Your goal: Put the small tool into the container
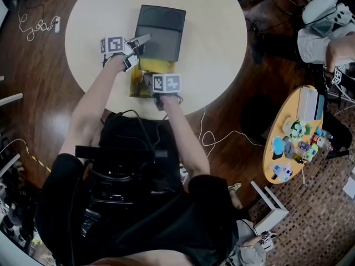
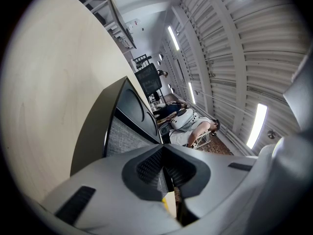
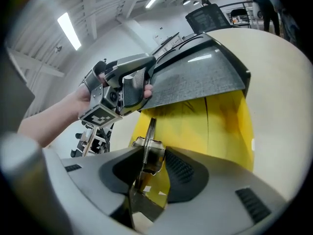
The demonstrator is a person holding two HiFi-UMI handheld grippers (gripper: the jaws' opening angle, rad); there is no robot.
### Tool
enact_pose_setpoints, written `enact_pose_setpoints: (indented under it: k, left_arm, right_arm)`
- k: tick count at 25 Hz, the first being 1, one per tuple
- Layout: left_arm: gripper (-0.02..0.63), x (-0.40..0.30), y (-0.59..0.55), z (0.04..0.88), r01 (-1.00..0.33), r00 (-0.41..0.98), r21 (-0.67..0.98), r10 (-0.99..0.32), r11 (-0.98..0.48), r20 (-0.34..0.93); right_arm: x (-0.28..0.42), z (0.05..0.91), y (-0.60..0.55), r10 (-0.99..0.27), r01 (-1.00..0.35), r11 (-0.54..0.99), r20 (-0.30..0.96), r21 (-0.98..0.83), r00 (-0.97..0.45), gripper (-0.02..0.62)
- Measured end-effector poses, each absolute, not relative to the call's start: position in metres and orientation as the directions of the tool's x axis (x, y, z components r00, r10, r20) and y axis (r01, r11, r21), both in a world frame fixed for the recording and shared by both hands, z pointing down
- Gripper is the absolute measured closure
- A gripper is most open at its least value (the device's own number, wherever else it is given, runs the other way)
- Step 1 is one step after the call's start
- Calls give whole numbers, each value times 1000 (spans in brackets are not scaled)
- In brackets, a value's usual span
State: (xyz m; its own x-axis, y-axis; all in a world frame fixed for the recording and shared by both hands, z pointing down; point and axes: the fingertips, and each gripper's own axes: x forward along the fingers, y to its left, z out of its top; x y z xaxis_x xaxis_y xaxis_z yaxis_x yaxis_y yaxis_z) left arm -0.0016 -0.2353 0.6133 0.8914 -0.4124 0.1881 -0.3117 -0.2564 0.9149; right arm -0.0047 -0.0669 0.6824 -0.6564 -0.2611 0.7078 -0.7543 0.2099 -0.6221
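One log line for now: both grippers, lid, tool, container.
left gripper: shut on lid, lid raised | right gripper: jaws apart, small tool between them | container: open, yellow inside

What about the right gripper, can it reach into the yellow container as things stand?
Probably yes. The left gripper holds the dark lid up, so the container lies bare just ahead of the right gripper, with the small tool between its open jaws.

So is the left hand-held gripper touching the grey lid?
Touching. The right gripper view shows the left hand-held gripper with its jaws pinched on the edge of the grey lid.
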Motion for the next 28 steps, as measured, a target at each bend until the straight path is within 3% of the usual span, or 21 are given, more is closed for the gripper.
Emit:
enact_pose_setpoints:
  k: [8,10,14,16,24,28]
  left_arm:
    - [603,-3,-234,612,-312,890,915,-415,-257,188]
    - [603,-3,-234,612,-313,890,914,-414,-257,188]
    - [604,-1,-235,612,-315,889,914,-417,-256,190]
    - [603,-1,-235,612,-316,888,914,-418,-255,190]
    - [603,-2,-235,611,-316,889,914,-416,-255,191]
    - [603,-2,-236,613,-315,888,914,-418,-255,189]
  right_arm:
    - [13,659,-72,-363,-752,200,666,-628,-652,451]
    - [2,661,-69,-343,-728,221,647,-648,-681,501]
    - [-11,673,-66,-304,-728,244,662,-641,-685,519]
    - [-16,673,-64,-286,-714,247,654,-656,-700,569]
    - [-17,675,-64,-319,-548,-35,529,-836,-786,592]
    - [-21,675,-66,-360,-484,-84,479,-871,-801,592]
